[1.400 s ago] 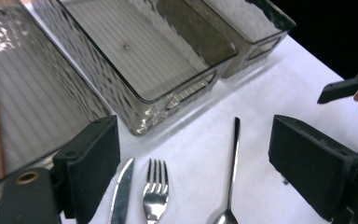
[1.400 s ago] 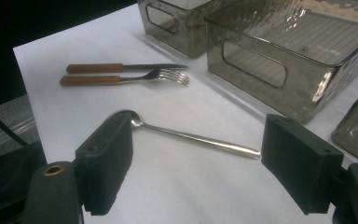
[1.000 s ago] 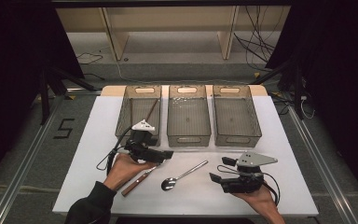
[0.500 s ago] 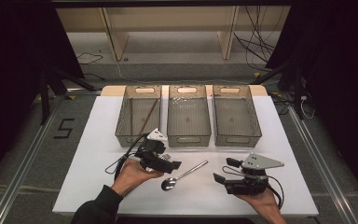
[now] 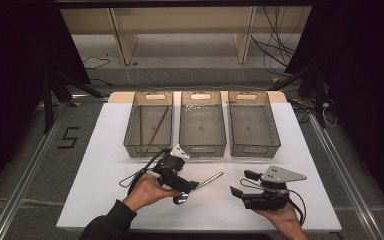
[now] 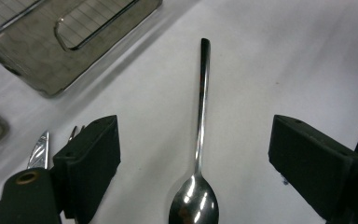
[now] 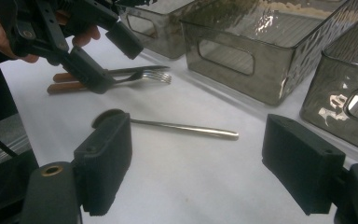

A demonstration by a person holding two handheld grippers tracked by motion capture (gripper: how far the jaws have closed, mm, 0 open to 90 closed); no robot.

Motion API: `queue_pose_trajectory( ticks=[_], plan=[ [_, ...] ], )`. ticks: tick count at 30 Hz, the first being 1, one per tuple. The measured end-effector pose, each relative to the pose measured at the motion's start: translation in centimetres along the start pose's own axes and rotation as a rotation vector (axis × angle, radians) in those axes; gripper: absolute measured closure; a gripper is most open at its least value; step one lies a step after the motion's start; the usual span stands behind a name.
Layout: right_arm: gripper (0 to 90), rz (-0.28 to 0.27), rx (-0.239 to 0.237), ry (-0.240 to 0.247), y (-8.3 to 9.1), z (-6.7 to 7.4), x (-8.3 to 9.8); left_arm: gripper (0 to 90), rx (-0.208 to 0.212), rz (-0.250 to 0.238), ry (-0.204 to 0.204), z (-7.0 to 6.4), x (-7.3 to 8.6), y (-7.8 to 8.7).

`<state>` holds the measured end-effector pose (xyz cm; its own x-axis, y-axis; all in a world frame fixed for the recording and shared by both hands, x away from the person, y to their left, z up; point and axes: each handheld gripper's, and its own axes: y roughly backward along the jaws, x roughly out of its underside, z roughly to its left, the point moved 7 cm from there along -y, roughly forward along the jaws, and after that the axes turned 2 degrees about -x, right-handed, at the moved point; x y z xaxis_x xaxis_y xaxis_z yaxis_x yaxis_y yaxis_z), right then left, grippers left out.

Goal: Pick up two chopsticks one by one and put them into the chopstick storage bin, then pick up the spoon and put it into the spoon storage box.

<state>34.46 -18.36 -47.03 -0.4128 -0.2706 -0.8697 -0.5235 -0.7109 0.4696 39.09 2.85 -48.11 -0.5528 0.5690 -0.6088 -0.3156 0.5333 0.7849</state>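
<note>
**benchwatcher:** Steel spoon, shiny with a long thin handle [image 6: 200, 140], is lying flat on the white tabletop [image 5: 105, 165]. In the left gripper view it sits right between the two black jaws of the left gripper [image 6: 193, 158], bowl end nearest the camera, handle pointing away toward the bins. Jaws are spread wide, pads well off the metal on both sides, so nothing's grabbed.

**tray_nerd:** Same read from the high view. The left gripper [image 5: 182, 187] is low over the spoon's bowl [image 5: 181, 199], handle poking out toward the middle bin. What about the other hand?

**benchwatcher:** The right gripper [image 5: 240, 184] is off to the side near the front edge of the table, well apart from the spoon. Its own view shows both jaws [image 7: 209, 163] gaping with just bare table between them, the spoon [image 7: 186, 127] lying farther off.

**tray_nerd:** Three smoky clear plastic bins [image 5: 202, 127] in a row at the back. Leftmost one [image 5: 147, 125] has what looks like a pair of brown chopsticks [image 5: 157, 125]. Also a silver fork [image 7: 149, 74] and wooden-handled pieces [image 7: 65, 83] lying just past the left gripper in the right gripper view.
</note>
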Motion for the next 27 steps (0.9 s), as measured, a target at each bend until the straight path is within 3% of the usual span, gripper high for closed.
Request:
queue_pose_trajectory(
  ticks=[14, 20, 27],
  plan=[
    [25.0, 0.004, 0.000, -0.004, 0.0, -0.1, 0.1, 19.2, 0.012, 0.074, -0.035, -0.7, 0.5, -1.7],
    [25.1, 0.008, -0.001, 0.000, 0.0, 0.0, 0.2, 30.9, 0.022, 0.102, -0.062, -1.0, 0.7, -2.2],
    [25.3, 0.008, 0.000, 0.002, 0.0, 0.0, 0.1, 46.0, 0.031, 0.174, -0.102, -1.4, 0.9, -2.9]
  ],
)
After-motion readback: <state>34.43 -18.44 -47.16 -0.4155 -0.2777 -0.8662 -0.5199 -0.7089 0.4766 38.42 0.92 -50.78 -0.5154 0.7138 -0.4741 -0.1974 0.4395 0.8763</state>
